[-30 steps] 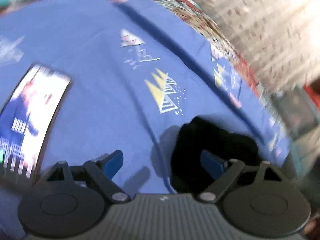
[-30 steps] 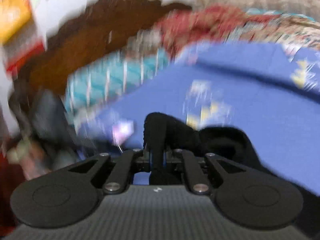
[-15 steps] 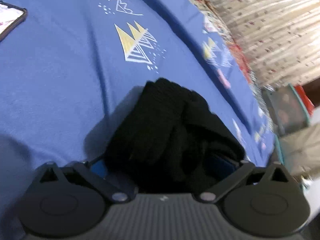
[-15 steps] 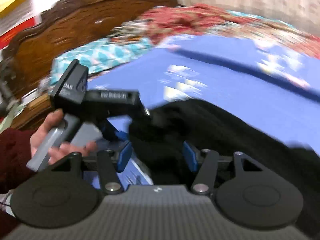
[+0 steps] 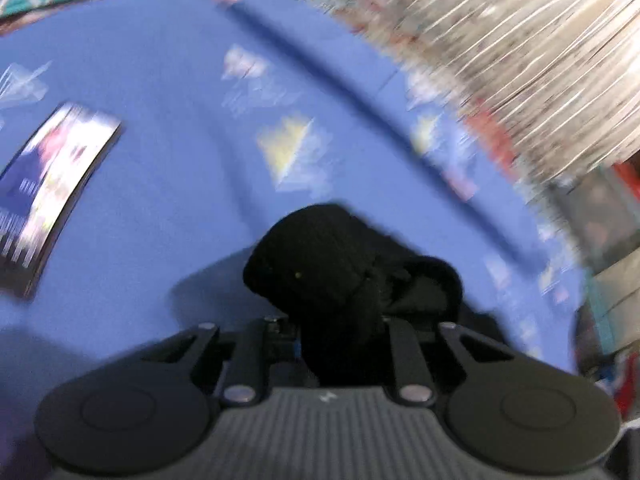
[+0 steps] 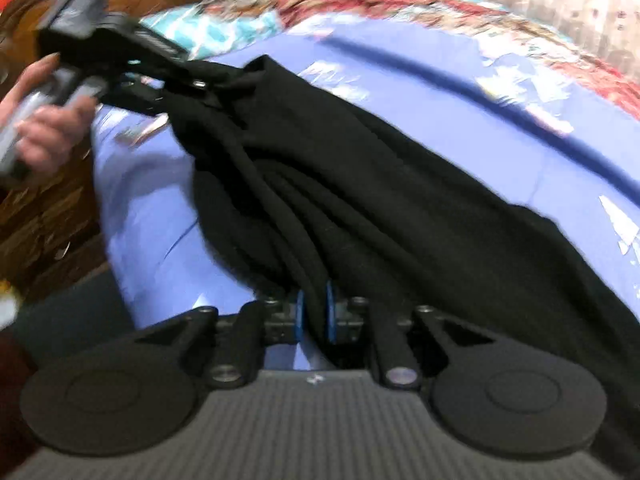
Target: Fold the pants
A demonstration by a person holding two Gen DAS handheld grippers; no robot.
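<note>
Left gripper [image 5: 340,332] closing, pants [image 6: 360,184] bunched between jaws. Right gripper [image 6: 314,316] closing on bundled folds. Pants span both, draped over bed [image 6: 440,92]. Risk: thick bunch slips, fold goes uneven.

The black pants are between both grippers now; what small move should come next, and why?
Probably draw the two grippers apart. Left gripper and right gripper are closing on the bunched black pants, which sag in ropey folds over the blue sheet.

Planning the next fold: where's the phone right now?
In the left wrist view, the phone lies on the blue sheet at the far left, well left of the bunched black pants; no gripper touches it.
</note>
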